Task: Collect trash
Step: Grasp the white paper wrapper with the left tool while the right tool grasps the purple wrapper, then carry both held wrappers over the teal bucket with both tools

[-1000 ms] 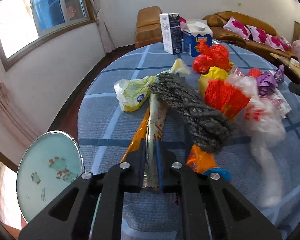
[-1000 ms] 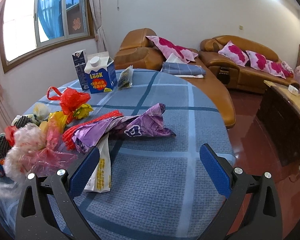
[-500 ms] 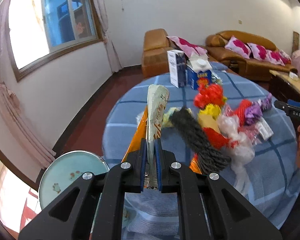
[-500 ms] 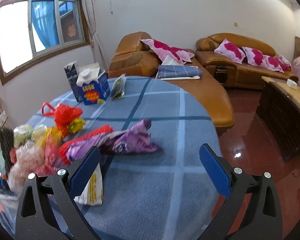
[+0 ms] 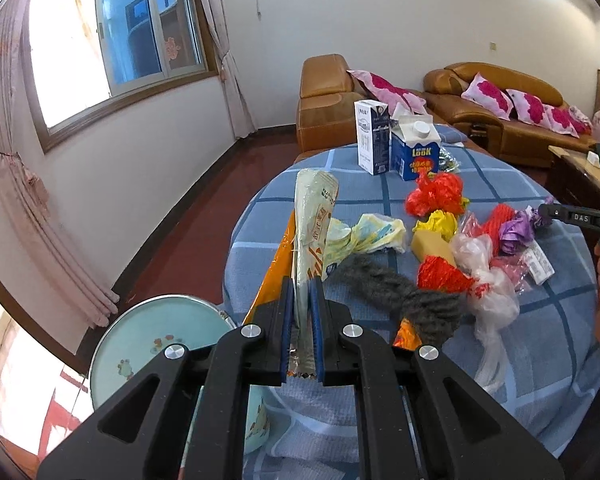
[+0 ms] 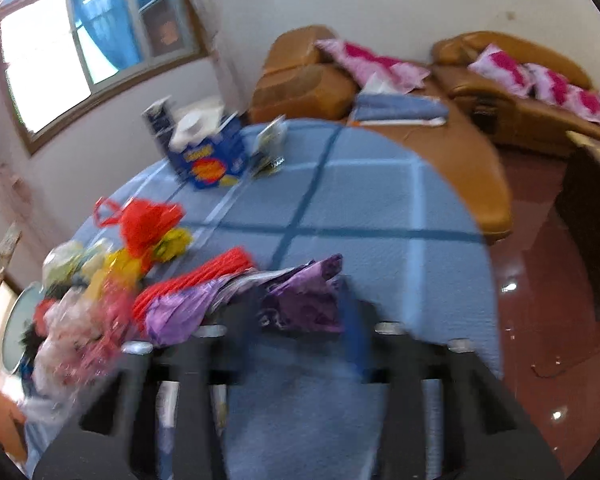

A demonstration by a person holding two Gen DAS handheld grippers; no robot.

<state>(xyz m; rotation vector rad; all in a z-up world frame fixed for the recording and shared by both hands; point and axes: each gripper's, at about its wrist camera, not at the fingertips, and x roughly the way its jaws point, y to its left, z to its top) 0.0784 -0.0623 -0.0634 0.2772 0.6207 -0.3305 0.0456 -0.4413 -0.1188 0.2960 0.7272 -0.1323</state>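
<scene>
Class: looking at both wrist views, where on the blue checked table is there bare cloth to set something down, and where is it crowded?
Bare cloth: the far right half, bordered by the blue carton, the purple wrapper and the table's edge. Crowded: the left side, where the red bag, yellow wrappers and grey yarn lie bunched.

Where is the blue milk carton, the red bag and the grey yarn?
blue milk carton [image 5: 417, 154], left wrist view, front face.
red bag [image 5: 436, 194], left wrist view, crumpled middle.
grey yarn [image 5: 396, 292], left wrist view, twisted middle.

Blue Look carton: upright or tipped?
Upright. The blue carton stands on its base on the table, white cap on top, beside the taller white carton.
</scene>
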